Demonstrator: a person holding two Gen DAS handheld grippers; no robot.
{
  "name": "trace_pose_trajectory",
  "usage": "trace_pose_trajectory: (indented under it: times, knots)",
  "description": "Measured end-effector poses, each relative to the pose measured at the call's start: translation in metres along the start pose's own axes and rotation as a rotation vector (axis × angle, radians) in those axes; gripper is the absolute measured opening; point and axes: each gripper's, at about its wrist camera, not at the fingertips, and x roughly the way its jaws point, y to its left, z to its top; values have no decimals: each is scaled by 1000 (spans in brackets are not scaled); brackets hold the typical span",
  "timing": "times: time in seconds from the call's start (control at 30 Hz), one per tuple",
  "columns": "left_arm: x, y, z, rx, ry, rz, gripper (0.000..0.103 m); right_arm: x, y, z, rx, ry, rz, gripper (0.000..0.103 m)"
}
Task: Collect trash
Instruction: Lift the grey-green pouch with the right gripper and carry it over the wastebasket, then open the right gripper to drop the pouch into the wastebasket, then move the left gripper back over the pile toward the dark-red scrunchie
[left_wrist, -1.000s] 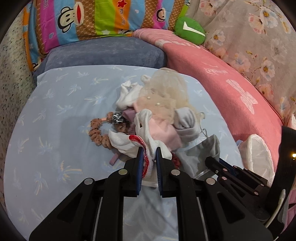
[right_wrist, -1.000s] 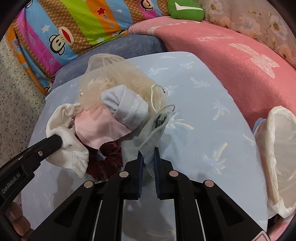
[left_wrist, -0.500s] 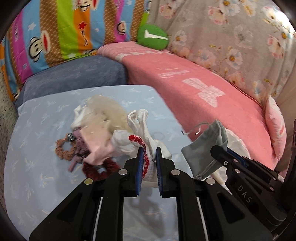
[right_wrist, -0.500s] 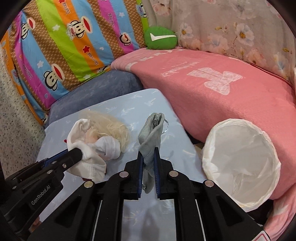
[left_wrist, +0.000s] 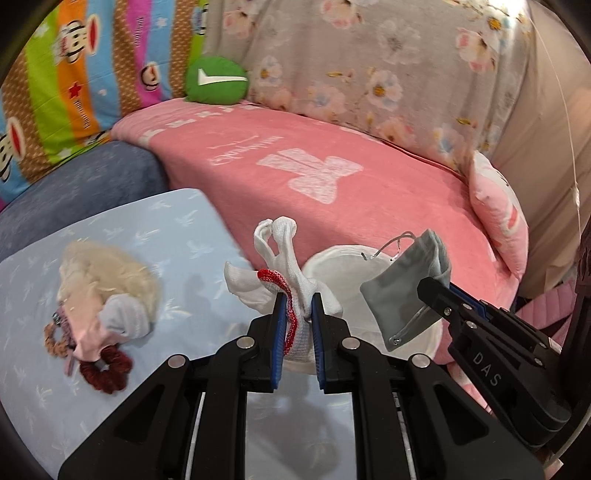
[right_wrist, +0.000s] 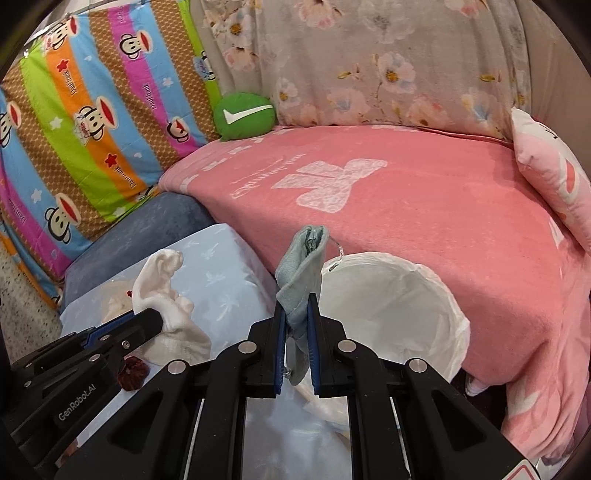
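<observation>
Left tongs (left_wrist: 297, 314): I have them clamped on a white knitted sock with a red beaded trim (left_wrist: 284, 266), carried in the air at the near rim of the bin.

Right tongs (right_wrist: 297, 321): pinched together on a flat grey fabric pouch with a thin wire loop (right_wrist: 301, 269), held up over the bin's left edge.

What changed: a second ago both pieces were being pulled out of the heap on the desk; both now hang clear of it, and my two views have swung from the heap to the bin.

What it means: by my reading the pick-up is finished for these two and the drop is the step in hand; each still needs to be carried over the opening before I let go.

Bin: a round basket lined with a white plastic bag (right_wrist: 436, 291), standing between the desk and the pink blanket-covered sofa (right_wrist: 424, 206); the lining I can see holds nothing, though its bottom is partly hidden behind the tongs.

Desk: the pale blue patterned cloth (left_wrist: 155, 229) carries what is left, namely a cream gauzy bundle (left_wrist: 110, 277), a pink cloth (left_wrist: 88, 328), a dark red scrunchie (left_wrist: 107, 373) and a brown beaded ring (left_wrist: 53, 339), lying heaped and touching.
</observation>
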Motion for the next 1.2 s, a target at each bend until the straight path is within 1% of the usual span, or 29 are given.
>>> trace_pose_trajectory:
  times: [0.27, 0.4, 0.47, 0.5, 0.53, 0.57, 0.6, 0.63, 0.7, 0.87, 1.03, 1.1, 1.17, 1.2]
  knots:
    - [24, -45, 6, 91, 33, -85, 15, 2, -45, 2, 67, -6, -50, 10]
    - [34, -60, 8, 126, 47, -109, 15, 5, -62, 2, 92, -6, -70, 11]
    - [42, -64, 10, 137, 66, -124, 15, 7, -68, 2, 103, -4, -77, 11]
    - [46, -65, 10, 136, 76, -125, 18, 8, -71, 2, 107, -4, -81, 11]
    - [48, -66, 11, 135, 84, -125, 29, 9, -74, 2, 114, -3, -85, 11]
    - [50, -66, 11, 131, 87, -124, 36, 10, -76, 2, 117, -3, -87, 11]
    - [50, -66, 12, 125, 80, -117, 52, 11, -77, 2, 120, -2, -89, 11]
    - [49, -65, 12, 118, 66, -109, 61, 12, -79, 3, 122, -2, -92, 11]
    - [45, -64, 13, 113, 41, -103, 66, 14, -80, 3, 122, 0, -98, 12]
    - [47, -58, 15, 108, 37, -72, 67, 20, -75, 4, 119, 3, -90, 18]
    - [47, -48, 12, 87, 39, -42, 67, 23, -64, 4, 99, 0, -85, 32]
    - [46, -43, 10, 78, 37, -30, 67, 22, -59, 4, 89, -5, -91, 41]
    - [44, -39, 10, 67, 36, -20, 68, 22, -56, 4, 79, -8, -91, 45]
    - [44, -37, 9, 62, 37, -15, 68, 22, -55, 4, 76, -8, -90, 46]
